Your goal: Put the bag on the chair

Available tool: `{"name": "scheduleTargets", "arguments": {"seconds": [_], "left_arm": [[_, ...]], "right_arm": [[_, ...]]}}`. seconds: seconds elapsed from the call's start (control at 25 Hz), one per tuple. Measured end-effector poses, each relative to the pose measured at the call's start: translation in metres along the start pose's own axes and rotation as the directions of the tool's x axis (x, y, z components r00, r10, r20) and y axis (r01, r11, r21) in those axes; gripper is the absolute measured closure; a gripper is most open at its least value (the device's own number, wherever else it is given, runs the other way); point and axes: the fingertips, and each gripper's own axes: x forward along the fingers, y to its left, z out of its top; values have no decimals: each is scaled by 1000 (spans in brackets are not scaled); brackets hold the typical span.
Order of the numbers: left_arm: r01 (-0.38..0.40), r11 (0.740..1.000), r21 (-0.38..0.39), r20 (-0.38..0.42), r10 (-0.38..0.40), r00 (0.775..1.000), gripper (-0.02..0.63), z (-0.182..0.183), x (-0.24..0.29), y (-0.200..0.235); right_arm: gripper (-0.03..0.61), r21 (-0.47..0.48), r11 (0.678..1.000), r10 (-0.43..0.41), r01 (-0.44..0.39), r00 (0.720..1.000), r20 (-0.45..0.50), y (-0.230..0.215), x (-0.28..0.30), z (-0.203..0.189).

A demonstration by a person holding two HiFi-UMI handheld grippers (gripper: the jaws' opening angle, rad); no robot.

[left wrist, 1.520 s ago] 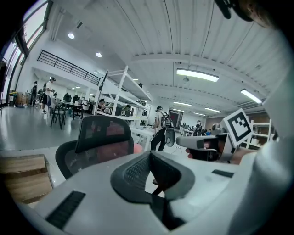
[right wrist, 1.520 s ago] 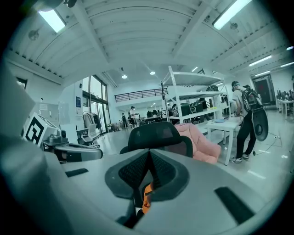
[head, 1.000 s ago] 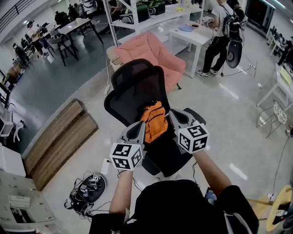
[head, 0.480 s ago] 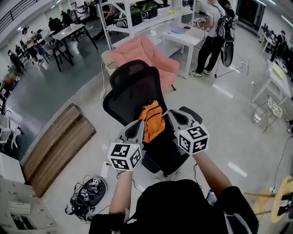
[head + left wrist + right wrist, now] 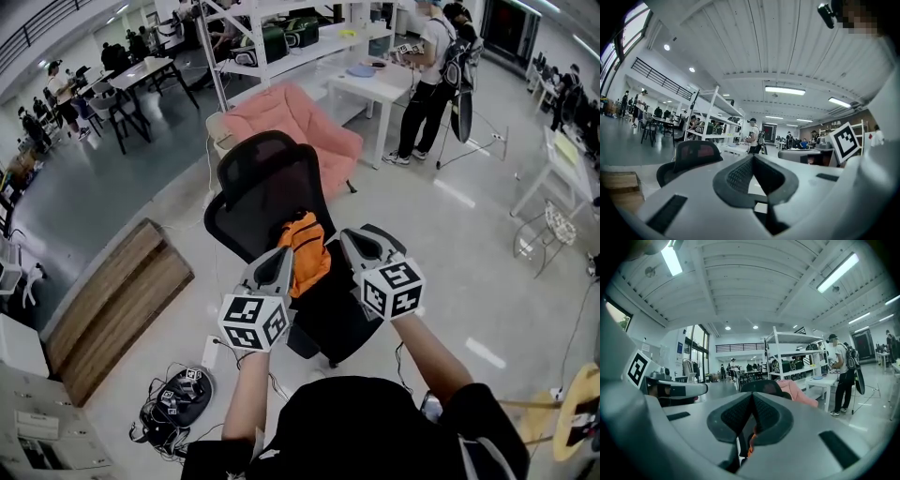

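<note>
Two grippers flank the orange bag (image 5: 302,251) in the head view, the left gripper (image 5: 284,258) touching or just beside its left edge and the right gripper (image 5: 347,236) just beside its right edge, so neither hand is clearly the nearer one. The bag's long axis runs from near to far, and it shows against the black chair (image 5: 267,187), over the seat and close to the foot of the backrest. From above I cannot tell whether it already rests on the seat or hangs clear of it. In the right gripper view the right gripper (image 5: 752,397) has its jaws pressed together. A scrap of orange bag (image 5: 751,439) and a dark strip sit in the slot just under the pads, so it looks clenched on the bag, probably on a strap. The chair's headrest (image 5: 761,386) rises just beyond the jaw tips, straight ahead. In the left gripper view the left gripper (image 5: 753,157) is likewise closed, pad against pad. Nothing orange shows between its jaws, and I cannot say whether it pinches a strap. The chair (image 5: 696,154) there lies ahead and to the left. I judge the coming move turns on lowering the bag to the seat.
</note>
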Motion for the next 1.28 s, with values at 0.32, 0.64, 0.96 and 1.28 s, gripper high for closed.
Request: {"name": "scheduleTargets", "arguments": {"seconds": [0.32,0.64,0.96,1.28], "left_arm": [[-2,1000,-5,11,2,1000,603,-1,2,-55],[-26,1000,14,25,26,999,603,-4,-11,-106],[-69,997,38,43,68,997,603,-12,-31,-152],[-97,994,45,47,94,994,603,-29,-58,-185]], "right_arm": [[577,-4,1000,14,-14,1000,-2,-19,-46,4],[577,-4,999,34,-34,999,17,-27,-94,7],[577,5,999,44,-44,998,40,-30,-143,3],[577,3,998,58,-59,997,52,-19,-186,-8]]}}
